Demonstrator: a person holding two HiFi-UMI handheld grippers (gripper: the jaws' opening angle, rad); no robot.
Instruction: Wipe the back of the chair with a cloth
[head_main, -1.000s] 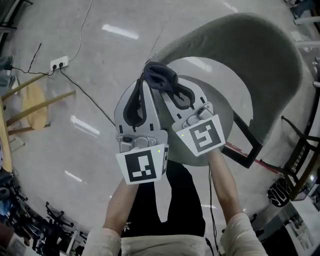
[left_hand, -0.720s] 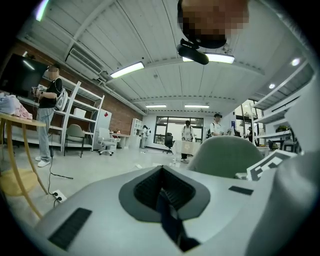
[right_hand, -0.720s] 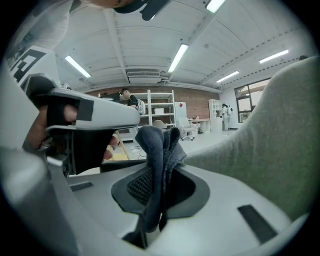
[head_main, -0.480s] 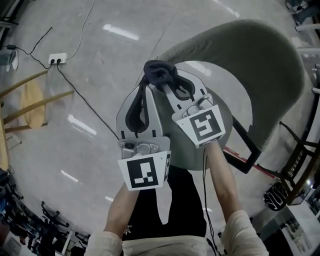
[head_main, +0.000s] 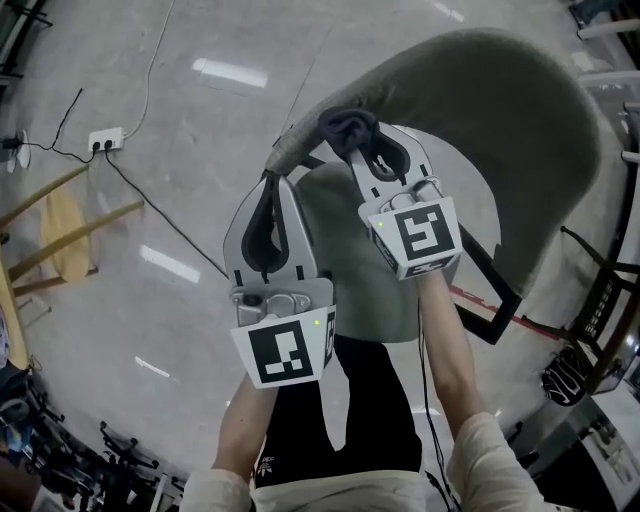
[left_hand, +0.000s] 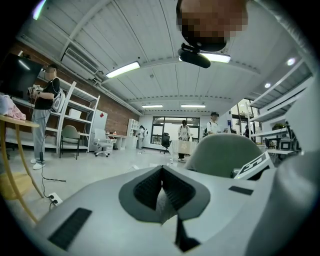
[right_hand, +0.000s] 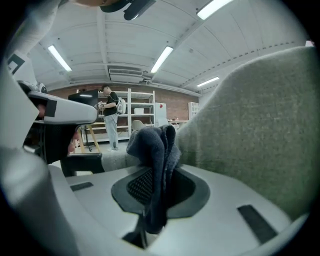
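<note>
The right gripper (head_main: 352, 140) has its jaws clamped on a dark blue-grey cloth (head_main: 346, 127); in the right gripper view the cloth (right_hand: 152, 150) stands upright between the two ribbed pads, bunched into thick folds above the jaw tips, with a narrow tail hanging down through the gap behind them. The cloth is positioned at the upper rim of the chair (head_main: 520, 110), close to the left-hand end of the curved, grey-green upholstered backrest, and in the right gripper view the backrest fabric (right_hand: 250, 125) fills the right side of the picture directly beside the cloth; whether cloth and fabric are in actual contact cannot be resolved. The left gripper (head_main: 274, 178) has its jaws pressed together at the tips with nothing between them, as the left gripper view (left_hand: 161, 172) shows, where the two dark pads meet in a single line. In the head view the left gripper tip sits just beside the end of the backrest, below and to the left of the cloth, and apart from it. The chair seat (head_main: 365, 265) lies beneath both grippers. On the glossy floor (head_main: 200, 100) to the left are a white power strip (head_main: 105, 137) with a black cable running from it and a piece of wooden furniture (head_main: 60, 215). A standing person (right_hand: 111, 115) and metal shelving (right_hand: 140, 117) appear far off in the right gripper view
</note>
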